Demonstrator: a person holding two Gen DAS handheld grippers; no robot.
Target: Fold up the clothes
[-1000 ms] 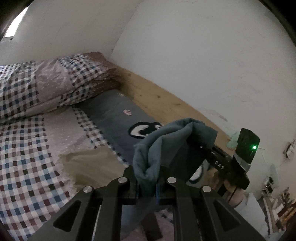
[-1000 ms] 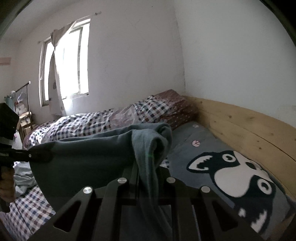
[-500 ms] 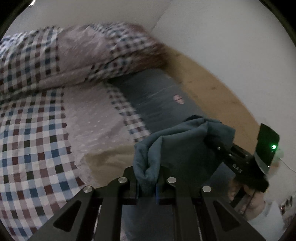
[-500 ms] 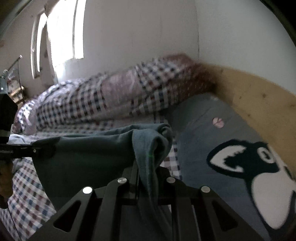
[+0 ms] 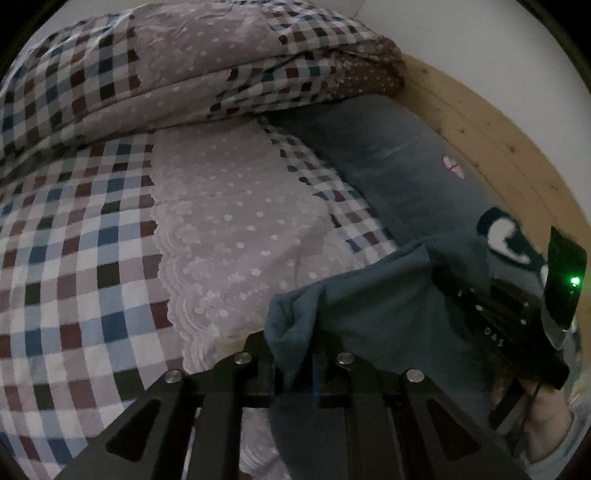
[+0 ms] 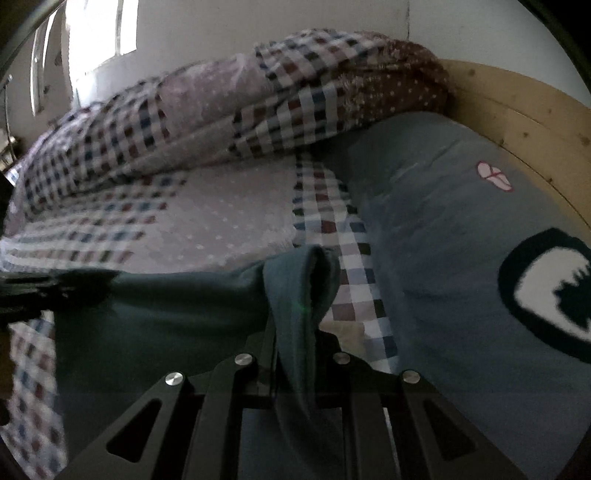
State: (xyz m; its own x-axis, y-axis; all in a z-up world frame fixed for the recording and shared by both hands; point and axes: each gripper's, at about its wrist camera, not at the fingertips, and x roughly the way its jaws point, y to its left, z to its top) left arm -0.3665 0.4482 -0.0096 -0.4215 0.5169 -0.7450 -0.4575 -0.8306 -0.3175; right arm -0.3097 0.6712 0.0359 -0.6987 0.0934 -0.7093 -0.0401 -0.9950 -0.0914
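Observation:
A teal-grey garment (image 5: pixel 376 314) hangs stretched in the air between my two grippers, above the bed. My left gripper (image 5: pixel 293 363) is shut on one bunched corner of it. In the right wrist view the same garment (image 6: pixel 177 321) spreads leftward, and my right gripper (image 6: pixel 295 363) is shut on its other corner. The right gripper (image 5: pixel 458 291) also shows in the left wrist view at the right, held by a hand (image 5: pixel 539 413). The left gripper (image 6: pixel 79 286) appears dark at the left edge of the right wrist view. The garment's lower part hangs out of sight below the jaws.
Below lies a checked and pink dotted quilt (image 5: pixel 221 221) with a rolled duvet (image 5: pixel 184 70) at the back. A blue-grey blanket with a cartoon dog (image 6: pixel 461 240) runs along the wooden bed rail (image 6: pixel 517 110). A bright window (image 6: pixel 99 33) is at the far left.
Both grippers have tilted down toward the bed with the garment still stretched between them; walls and window have mostly left view and the quilt now fills the frames.

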